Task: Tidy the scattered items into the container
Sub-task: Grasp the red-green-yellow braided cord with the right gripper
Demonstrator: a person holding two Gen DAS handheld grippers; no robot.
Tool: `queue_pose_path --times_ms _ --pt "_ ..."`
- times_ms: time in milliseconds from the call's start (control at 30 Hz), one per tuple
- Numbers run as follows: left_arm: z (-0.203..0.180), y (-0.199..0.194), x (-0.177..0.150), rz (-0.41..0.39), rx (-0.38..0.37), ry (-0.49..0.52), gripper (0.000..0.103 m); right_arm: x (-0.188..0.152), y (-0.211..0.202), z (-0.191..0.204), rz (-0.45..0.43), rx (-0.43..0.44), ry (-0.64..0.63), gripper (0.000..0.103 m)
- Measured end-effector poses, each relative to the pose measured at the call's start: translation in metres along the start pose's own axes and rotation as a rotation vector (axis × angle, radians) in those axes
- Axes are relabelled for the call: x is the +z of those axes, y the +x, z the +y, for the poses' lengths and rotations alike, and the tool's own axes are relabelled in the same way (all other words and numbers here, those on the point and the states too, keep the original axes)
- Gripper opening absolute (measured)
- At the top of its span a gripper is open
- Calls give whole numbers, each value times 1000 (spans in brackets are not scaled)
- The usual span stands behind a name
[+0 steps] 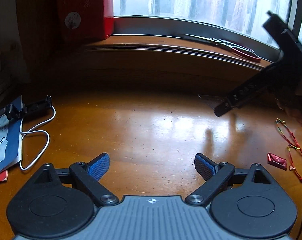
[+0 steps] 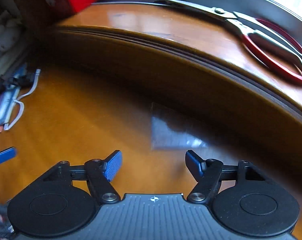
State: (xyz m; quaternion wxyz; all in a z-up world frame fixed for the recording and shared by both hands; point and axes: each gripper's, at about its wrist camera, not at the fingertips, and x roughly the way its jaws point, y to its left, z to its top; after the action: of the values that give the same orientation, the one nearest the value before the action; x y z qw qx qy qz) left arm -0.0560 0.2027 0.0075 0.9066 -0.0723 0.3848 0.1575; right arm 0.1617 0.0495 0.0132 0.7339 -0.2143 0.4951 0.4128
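My left gripper (image 1: pixel 152 163) hangs open over bare wooden table (image 1: pixel 151 124), nothing between its blue pads. To its right lie a red wrapped sweet (image 1: pixel 276 161) and colourful string bracelets (image 1: pixel 290 140). At far right my right gripper (image 1: pixel 224 109) points down at a clear plastic piece (image 1: pixel 210 100). In the right wrist view my right gripper (image 2: pixel 153 158) is open and empty, with the clear plastic piece (image 2: pixel 171 130) flat on the table just beyond its fingertips. A blue finger (image 2: pixel 3 157) of the left gripper shows at the left edge.
Red-handled scissors (image 2: pixel 270 40) lie on the raised wooden sill (image 2: pixel 171 26) under the window. A red box (image 1: pixel 85 10) stands at the sill's left end. A black charger with white cable (image 1: pixel 37 108) and a blue booklet (image 1: pixel 3 140) lie at the table's left.
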Motion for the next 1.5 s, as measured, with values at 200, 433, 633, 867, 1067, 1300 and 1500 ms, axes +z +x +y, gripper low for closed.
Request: queue_pose_path --times_ms 200,433,633,867,1067,1300,1500 --pt "-4 0 9 4 -13 21 93 -2 7 1 -6 -32 -42 70" --pt "-34 21 29 15 -109 99 93 -53 -40 -16 42 -82 -164 70" --pt "-60 31 36 19 -154 165 93 -110 -77 -32 59 -132 -221 75" --pt "-69 27 21 35 -175 163 93 -155 -86 1 124 -93 -476 50" --pt "-67 19 8 41 -166 163 93 -157 -83 8 122 -49 -485 41" --pt "-62 10 -4 53 -141 147 93 -140 -76 -3 123 42 -330 34" --pt "-69 7 -4 48 -152 146 93 -147 -83 6 113 74 -372 23"
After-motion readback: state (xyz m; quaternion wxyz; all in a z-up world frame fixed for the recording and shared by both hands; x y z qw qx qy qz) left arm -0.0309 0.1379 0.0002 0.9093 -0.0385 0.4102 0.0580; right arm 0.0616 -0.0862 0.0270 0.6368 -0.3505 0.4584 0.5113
